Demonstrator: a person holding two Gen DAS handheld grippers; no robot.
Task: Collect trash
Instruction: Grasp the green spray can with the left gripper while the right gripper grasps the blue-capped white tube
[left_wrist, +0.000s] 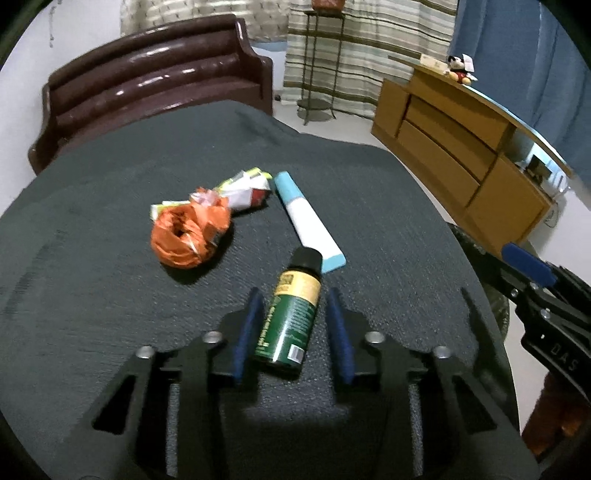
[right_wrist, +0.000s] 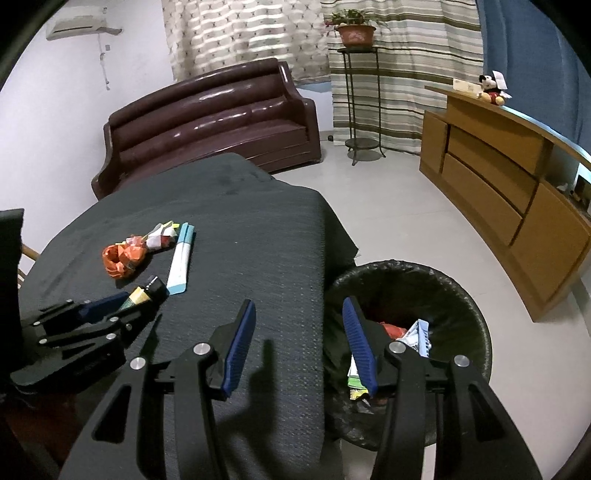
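Here the left gripper (left_wrist: 293, 306) fingers straddle the green bottle (left_wrist: 291, 314), untouched.

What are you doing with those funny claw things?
Picking up trash. The left claw is open around a green spray can lying on the dark table, not squeezing it yet. The right claw is open and empty by the black bin, which already holds scraps. An orange wrapper and white tube wait.

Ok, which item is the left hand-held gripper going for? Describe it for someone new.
On the dark cloth-covered table, nearest the left hand-held gripper and lying between its open fingers, is a small green bottle. Its black cap and yellow label band set it apart from the orange wrapper and white-blue tube.
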